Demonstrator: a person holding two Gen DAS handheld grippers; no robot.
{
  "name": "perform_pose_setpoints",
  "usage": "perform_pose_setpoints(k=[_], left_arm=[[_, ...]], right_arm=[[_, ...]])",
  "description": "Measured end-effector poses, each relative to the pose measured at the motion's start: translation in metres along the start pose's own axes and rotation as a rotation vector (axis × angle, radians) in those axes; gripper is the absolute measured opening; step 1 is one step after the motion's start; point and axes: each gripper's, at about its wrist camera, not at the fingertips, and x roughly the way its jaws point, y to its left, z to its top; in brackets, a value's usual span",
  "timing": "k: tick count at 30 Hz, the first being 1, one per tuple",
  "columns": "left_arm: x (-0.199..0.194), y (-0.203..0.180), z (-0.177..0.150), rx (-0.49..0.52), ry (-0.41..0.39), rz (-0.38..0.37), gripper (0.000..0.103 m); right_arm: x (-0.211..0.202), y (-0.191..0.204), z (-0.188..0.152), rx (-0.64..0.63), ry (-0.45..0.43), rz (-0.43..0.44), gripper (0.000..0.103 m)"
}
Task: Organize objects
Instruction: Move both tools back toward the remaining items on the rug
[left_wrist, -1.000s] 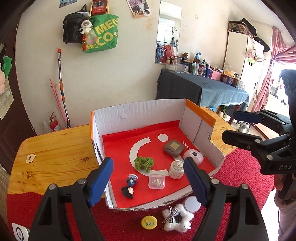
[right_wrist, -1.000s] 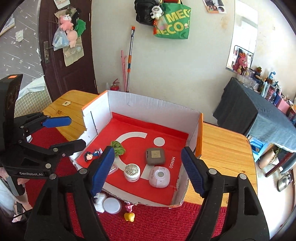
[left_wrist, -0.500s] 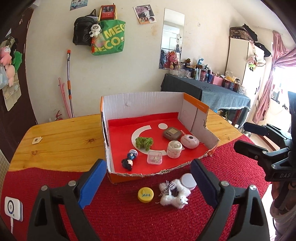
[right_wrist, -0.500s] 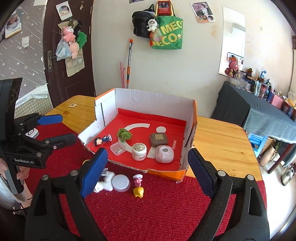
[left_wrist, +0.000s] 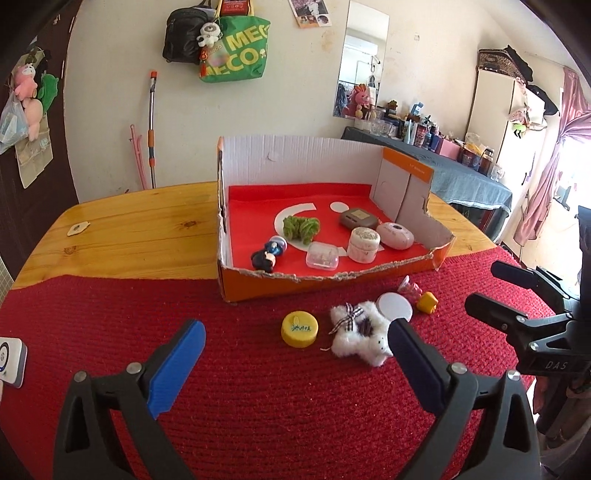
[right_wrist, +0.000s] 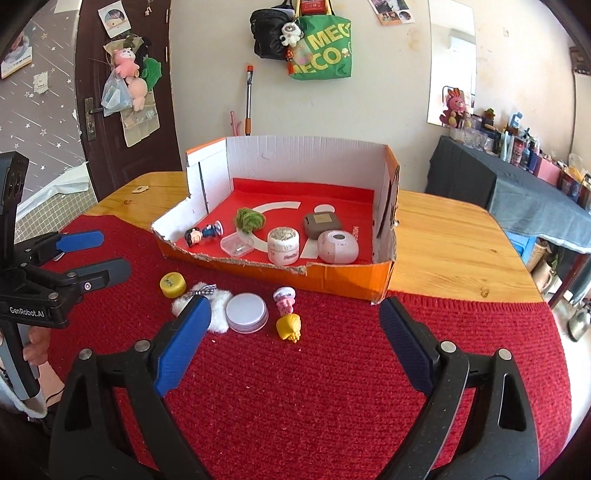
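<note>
On the red cloth in front of the cardboard box (left_wrist: 332, 284), five small things wait outside it, left to right in the left wrist view: a yellow cap (left_wrist: 299, 328), a white plush toy (left_wrist: 360, 334), a white round lid (left_wrist: 396, 306), a pink figurine (left_wrist: 410, 288) and a yellow toy (left_wrist: 427, 303). Inside the box lie a green scrunchie (left_wrist: 301, 228), a dark-haired figurine (left_wrist: 267, 254), a clear case (left_wrist: 322, 256), a cream jar (left_wrist: 364, 239) and two pebble-shaped cases. The step in hand looks like the approach to a first pick, and it probably goes best if each gripper takes the piece nearest it: centre one item between the pads, come down until both pads flank it, and keep clear of neighbours that touch, since the plush toy and lid overlap. The left gripper (left_wrist: 295, 345) is spreading its jaws wide and holds nothing, with the yellow cap just ahead of it. The right gripper (right_wrist: 295, 319) is also opening, empty, touching nothing, with the lid and yellow toy between its pads on the surface.
</note>
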Motion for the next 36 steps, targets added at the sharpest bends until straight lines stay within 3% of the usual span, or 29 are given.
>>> perform_pose_setpoints(k=[11,20,29,36], left_arm=[[0.033,0.011,-0.012,-0.033,0.130,-0.021,0.101],[0.048,0.011,-0.009,0.003,0.178,-0.004,0.101],[0.063,0.014,-0.004,0.053,0.206,0.004,0.092],[0.067,0.010,-0.001,0.093,0.195,-0.005,0.081]], right_arm=[[0.038,-0.016,-0.013,0.022,0.129,-0.041,0.093],[0.048,-0.020,-0.010,0.012,0.189,-0.047,0.093],[0.064,-0.020,-0.005,-0.025,0.236,-0.053,0.092],[0.074,-0.014,-0.003,-0.050,0.256,-0.030,0.074]])
